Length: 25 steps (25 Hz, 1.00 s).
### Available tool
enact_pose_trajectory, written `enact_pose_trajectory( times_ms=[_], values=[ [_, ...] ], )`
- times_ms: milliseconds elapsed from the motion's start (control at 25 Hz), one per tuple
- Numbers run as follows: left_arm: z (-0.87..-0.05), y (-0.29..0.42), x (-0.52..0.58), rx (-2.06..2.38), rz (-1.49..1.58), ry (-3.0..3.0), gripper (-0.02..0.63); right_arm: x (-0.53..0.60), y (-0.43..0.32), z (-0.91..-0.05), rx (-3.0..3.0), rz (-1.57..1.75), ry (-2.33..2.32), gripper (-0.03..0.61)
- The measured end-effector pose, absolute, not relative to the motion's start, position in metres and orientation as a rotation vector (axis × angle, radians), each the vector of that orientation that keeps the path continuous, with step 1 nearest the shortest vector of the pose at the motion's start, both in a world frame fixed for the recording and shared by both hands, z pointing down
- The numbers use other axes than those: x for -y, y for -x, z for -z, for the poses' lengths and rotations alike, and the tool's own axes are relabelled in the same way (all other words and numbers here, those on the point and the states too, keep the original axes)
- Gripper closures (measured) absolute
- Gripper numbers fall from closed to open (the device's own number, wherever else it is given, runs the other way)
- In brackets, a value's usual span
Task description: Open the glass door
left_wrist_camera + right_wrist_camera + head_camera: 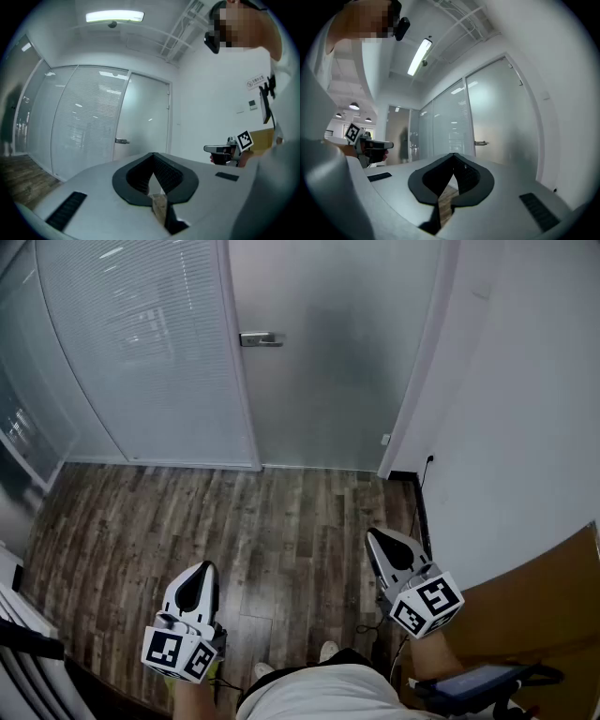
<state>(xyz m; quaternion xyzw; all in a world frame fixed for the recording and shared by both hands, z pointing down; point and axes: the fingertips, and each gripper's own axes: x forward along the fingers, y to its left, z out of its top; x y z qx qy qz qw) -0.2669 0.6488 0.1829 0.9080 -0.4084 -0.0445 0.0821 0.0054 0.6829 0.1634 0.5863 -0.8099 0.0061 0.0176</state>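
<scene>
The frosted glass door (328, 352) stands closed ahead of me, and its metal lever handle (261, 338) sits on the door's left edge. Both grippers hang low over the wooden floor, far short of the door. My left gripper (208, 566) is shut with nothing in it, and so is my right gripper (370, 532). In the left gripper view the jaws (153, 153) meet at the tip, with the handle (122, 140) small beyond them. The right gripper view shows closed jaws (453, 154) and the handle (481, 143) to their right.
A curved glass partition with blinds (141, 352) runs left of the door. A white wall (525, 427) closes the right side, with a cable (419, 493) at its base. A cardboard box (534, 606) sits at the lower right. Dark wooden floor (234, 521) lies between me and the door.
</scene>
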Motion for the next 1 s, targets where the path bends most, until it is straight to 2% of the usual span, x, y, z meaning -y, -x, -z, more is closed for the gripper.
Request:
enact_pose_trajectory(
  times_ms=[600,1000],
  values=[
    [-0.18,0.177,-0.624,1.204,0.102,-2.738,0.612,-0.655,-0.082,-0.173,2.535,-0.04,-1.783,0.58],
    [-0.184,0.149,-0.542,1.109,0.167,-2.775,0.612,-0.592,-0.094,-0.18,2.486,-0.036,-1.761,0.58]
  ],
)
